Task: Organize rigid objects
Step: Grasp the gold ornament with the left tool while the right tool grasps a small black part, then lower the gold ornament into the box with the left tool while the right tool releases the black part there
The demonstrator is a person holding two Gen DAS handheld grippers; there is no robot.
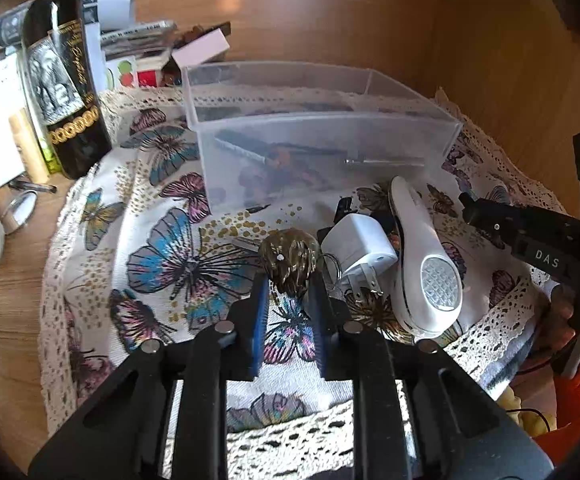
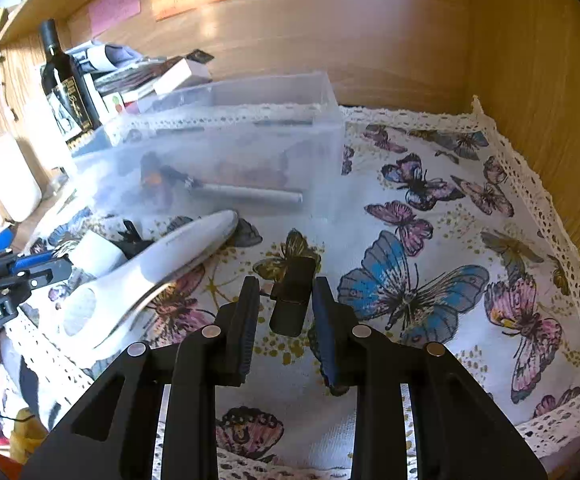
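A clear plastic bin [image 1: 321,136] stands on the butterfly cloth [image 1: 162,248] and holds pens and a tool. My left gripper [image 1: 288,285] has its fingertips on either side of a brown-gold shell-like trinket [image 1: 288,258] resting on the cloth. A white plug adapter [image 1: 359,246] and a white handheld device [image 1: 425,256] lie just to its right. My right gripper [image 2: 286,294] straddles a small black block [image 2: 293,296] on the cloth. The bin [image 2: 230,148] and the white device [image 2: 150,272] also show in the right wrist view.
A dark wine bottle [image 1: 64,80], stacked papers and boxes [image 1: 138,40] and a small mirror [image 1: 22,208] crowd the left of the desk. Wooden walls [image 2: 529,80] close the back and right. A white mug [image 2: 8,184] stands at far left.
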